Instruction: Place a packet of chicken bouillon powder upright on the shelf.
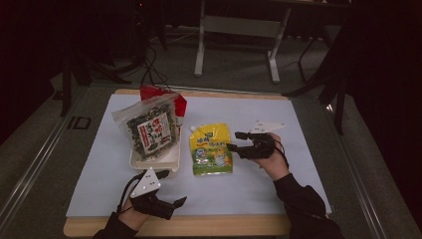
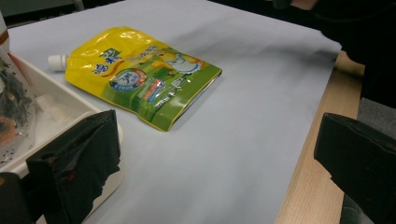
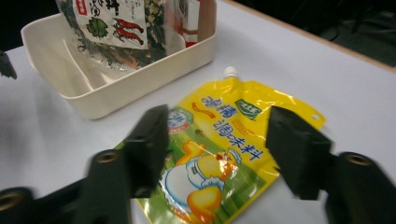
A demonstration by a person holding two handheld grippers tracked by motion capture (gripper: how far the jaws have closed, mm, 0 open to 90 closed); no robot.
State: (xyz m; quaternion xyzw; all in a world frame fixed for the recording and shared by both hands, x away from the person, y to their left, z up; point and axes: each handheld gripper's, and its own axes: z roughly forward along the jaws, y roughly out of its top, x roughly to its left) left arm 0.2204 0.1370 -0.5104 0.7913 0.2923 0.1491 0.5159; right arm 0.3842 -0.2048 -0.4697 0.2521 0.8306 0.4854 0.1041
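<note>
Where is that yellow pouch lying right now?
In the high view, the yellow pouch lies flat on the white sheet mid-table, just right of the cream tray, with the right gripper at its right edge.

A cream tray (image 1: 171, 162) sits left of centre on the white sheet (image 1: 249, 189). A seaweed snack bag (image 1: 149, 130) stands inside it, a red packet (image 1: 180, 105) behind.
</note>
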